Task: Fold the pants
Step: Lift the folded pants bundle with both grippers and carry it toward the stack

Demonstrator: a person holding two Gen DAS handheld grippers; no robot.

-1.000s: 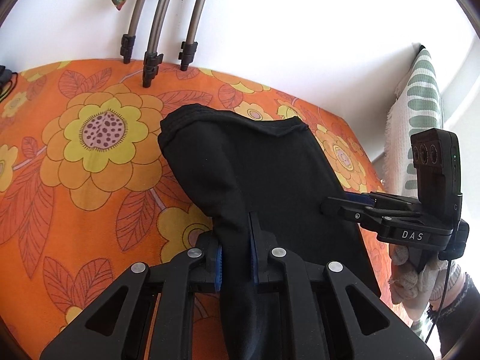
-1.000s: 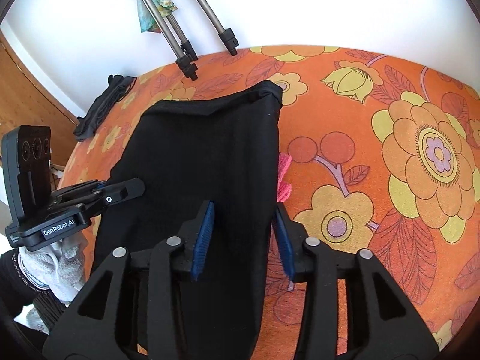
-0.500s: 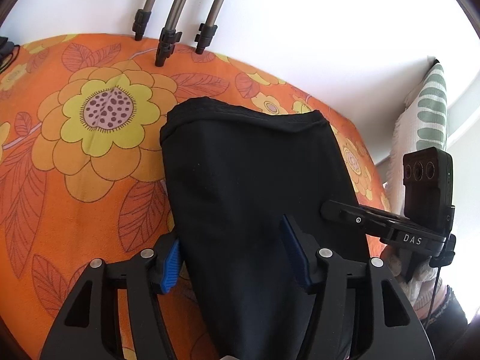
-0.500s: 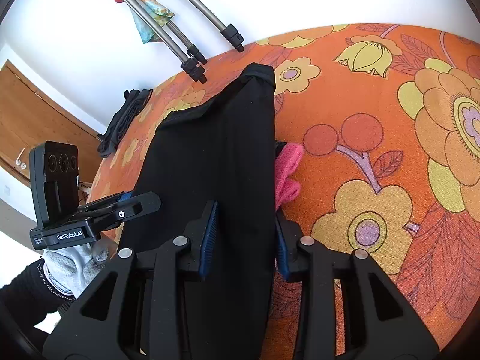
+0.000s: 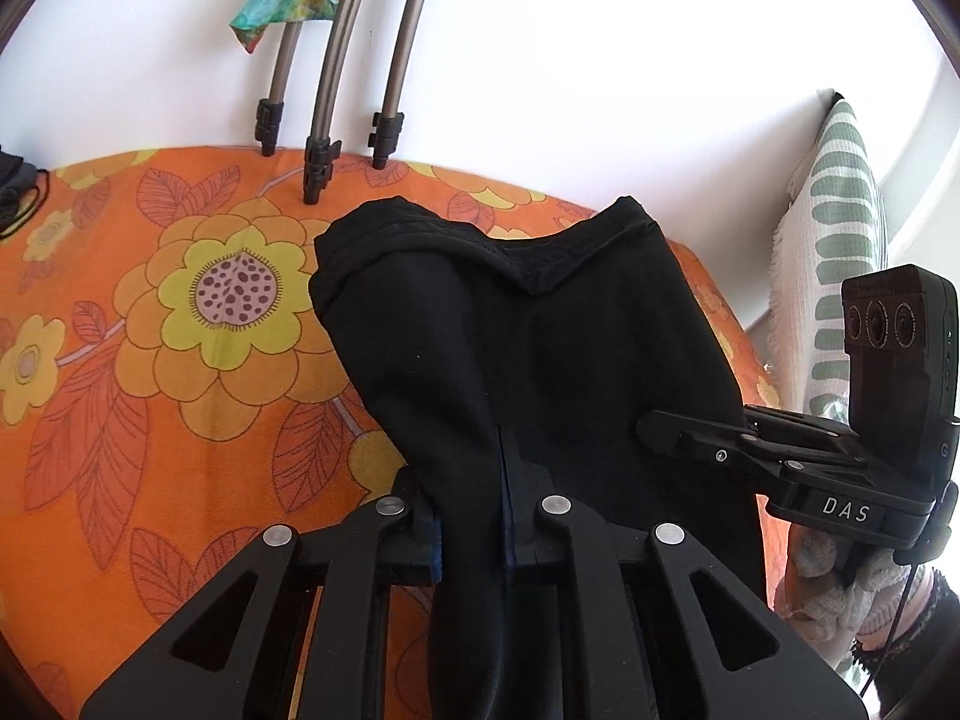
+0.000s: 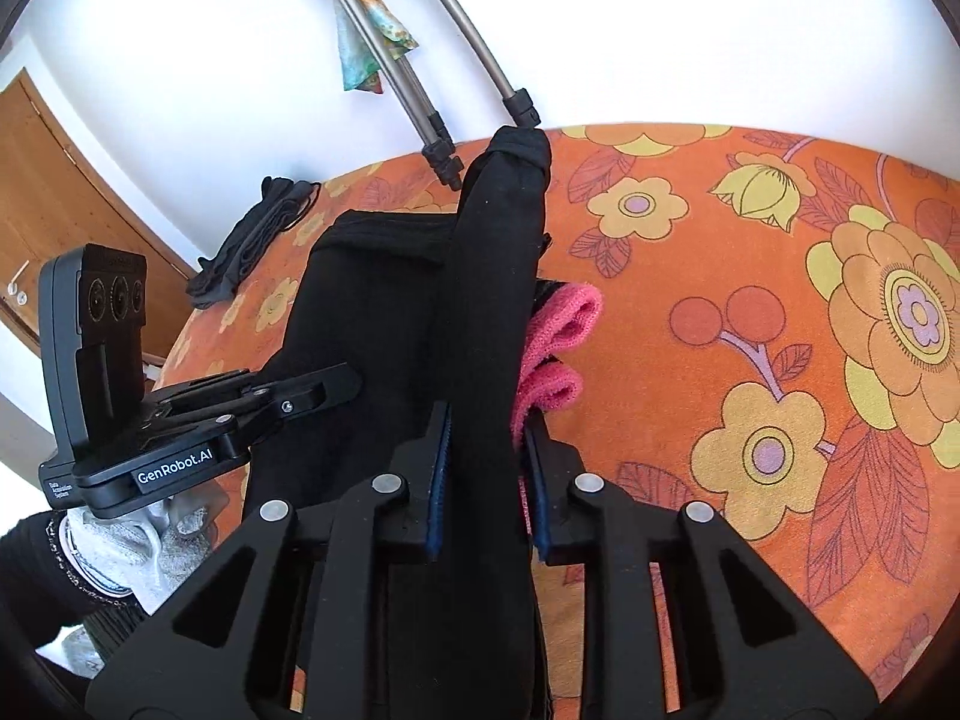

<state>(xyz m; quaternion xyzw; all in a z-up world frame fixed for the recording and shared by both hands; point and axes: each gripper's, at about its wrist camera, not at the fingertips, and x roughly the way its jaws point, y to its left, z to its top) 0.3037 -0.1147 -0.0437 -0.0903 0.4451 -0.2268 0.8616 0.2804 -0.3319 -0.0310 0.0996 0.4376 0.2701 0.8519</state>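
A: Orange flowered bedcover point(image 5: 150, 420) fills the ground ahead of both tools, with a white wall beyond and tripod legs point(image 5: 324, 138) standing on its far edge. Where are the pants?

B: Black pants point(image 5: 540, 348) lie stretched straight out from both grippers, the long axis running away from the fingers toward the tripod. The near end is gathered up at the tools; the far edge sags in a shallow dip between two raised corners.

A: And the left gripper point(image 5: 471, 516)?

B: Clenched on a bunched strip of the cloth. The jaws are closing, and black fabric fills what gap is left between them.

A: The right gripper point(image 6: 486, 468)?

B: Its jaws are closing too, with a ridge of the pants between the blue pads point(image 6: 441, 474), which seem already pressed on it. From the left camera it sits off to that tool's right, level with the cloth's right edge.

A: Anything else nearby?

B: A pink knit item point(image 6: 558, 354) just beside the right gripper's outer finger, partly under the pants, and a small dark bundle point(image 6: 252, 246) well apart, beyond the left tool.

A: So what does the next move turn on?

B: My guess: each hand holds its own near corner, so the fold goes forward along that axis, near end carried toward the far hem.
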